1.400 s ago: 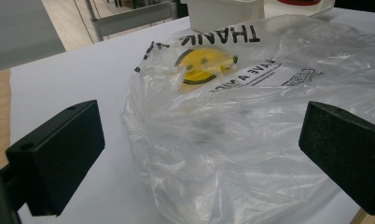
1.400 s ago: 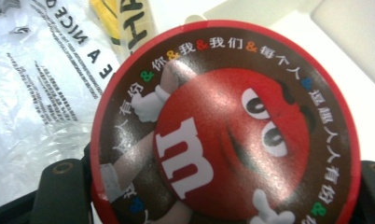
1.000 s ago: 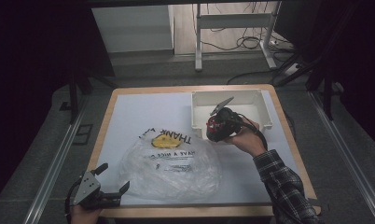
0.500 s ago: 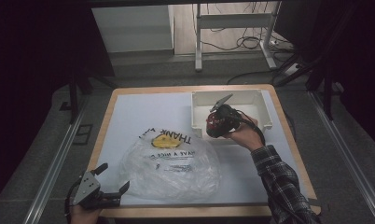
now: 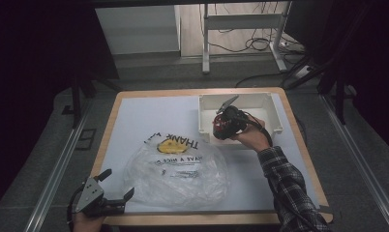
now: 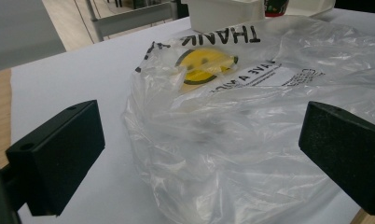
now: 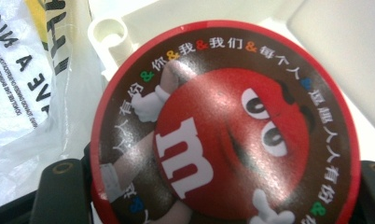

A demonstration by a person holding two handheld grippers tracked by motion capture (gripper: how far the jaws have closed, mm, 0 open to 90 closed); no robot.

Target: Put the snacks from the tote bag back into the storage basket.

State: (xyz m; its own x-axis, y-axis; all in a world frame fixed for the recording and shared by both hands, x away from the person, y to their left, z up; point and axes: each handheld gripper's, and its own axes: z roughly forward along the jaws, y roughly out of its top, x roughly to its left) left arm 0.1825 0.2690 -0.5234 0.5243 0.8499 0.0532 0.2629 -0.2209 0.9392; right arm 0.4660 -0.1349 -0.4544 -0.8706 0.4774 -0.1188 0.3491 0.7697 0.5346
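A round red tin (image 5: 220,126) printed with a red candy character (image 7: 223,130) is clamped between the jaws of my right gripper (image 5: 225,121). It hangs over the near left corner of a white bin (image 5: 260,104), whose corner post (image 7: 104,30) shows behind the tin. A crumpled clear plastic bag (image 5: 175,171) with a yellow smiley and "THANK" print lies on the white mat. At the table's near left corner my left gripper (image 5: 119,182) stands open. Its jaws are spread wide and point at the bag (image 6: 251,121) without touching it.
The white mat (image 5: 144,116) covers a wooden table top (image 5: 306,159). The bin sits at the back right. Metal rails (image 5: 57,169) run along both sides of the table, and cables lie on the floor behind it.
The right hand has shifted only slightly while holding the tin by the bin's corner. The left gripper stays where it was.
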